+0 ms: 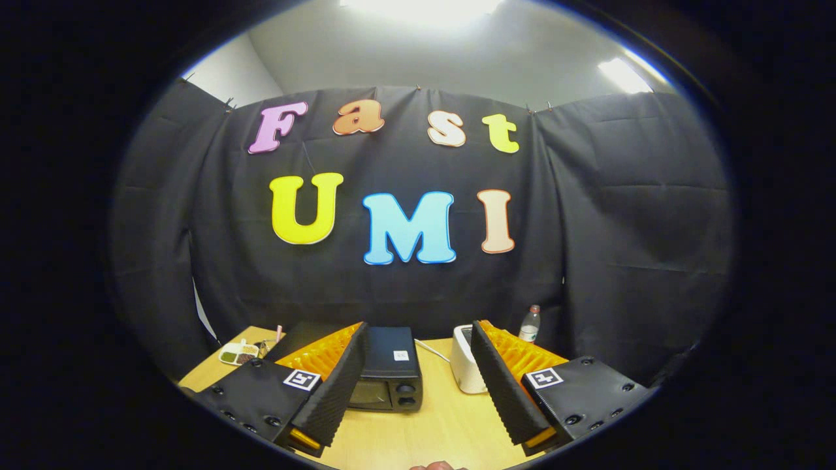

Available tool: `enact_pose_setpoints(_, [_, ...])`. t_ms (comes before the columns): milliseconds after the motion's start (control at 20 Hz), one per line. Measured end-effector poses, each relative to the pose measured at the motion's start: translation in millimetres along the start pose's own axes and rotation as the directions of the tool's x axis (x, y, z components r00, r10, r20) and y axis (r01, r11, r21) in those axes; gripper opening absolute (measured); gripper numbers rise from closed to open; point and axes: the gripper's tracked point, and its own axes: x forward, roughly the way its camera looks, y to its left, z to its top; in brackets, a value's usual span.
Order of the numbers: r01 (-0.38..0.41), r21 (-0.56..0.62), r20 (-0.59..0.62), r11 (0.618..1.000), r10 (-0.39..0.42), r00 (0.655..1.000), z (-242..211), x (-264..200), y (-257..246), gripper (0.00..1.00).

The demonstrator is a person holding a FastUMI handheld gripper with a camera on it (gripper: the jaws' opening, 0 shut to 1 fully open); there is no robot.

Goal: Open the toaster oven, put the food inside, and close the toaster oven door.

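Tool spread wide, gripping nothing, well short of oven on table. Oven door up, closed; food tray far left. Fits pre-open or post-close.

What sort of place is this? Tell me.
Likely a staged recording booth: black cloth walls around a wooden table holding a toaster oven with its door closed. The open gripper holds nothing.

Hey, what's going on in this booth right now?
A person's handheld tool hangs open above a wooden table, holding nothing. Ahead, partly behind one finger, sits the black toaster oven with its door shut. A white appliance and a bottle stand beside it; a tray of food waits on the other side.
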Motion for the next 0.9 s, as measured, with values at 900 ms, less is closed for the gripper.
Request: enact_pose_setpoints(900, [-0.044, 0.049, -0.028, 0.998, 0.045, 0.999, 1.2, 29.0, 29.5, 0.98])
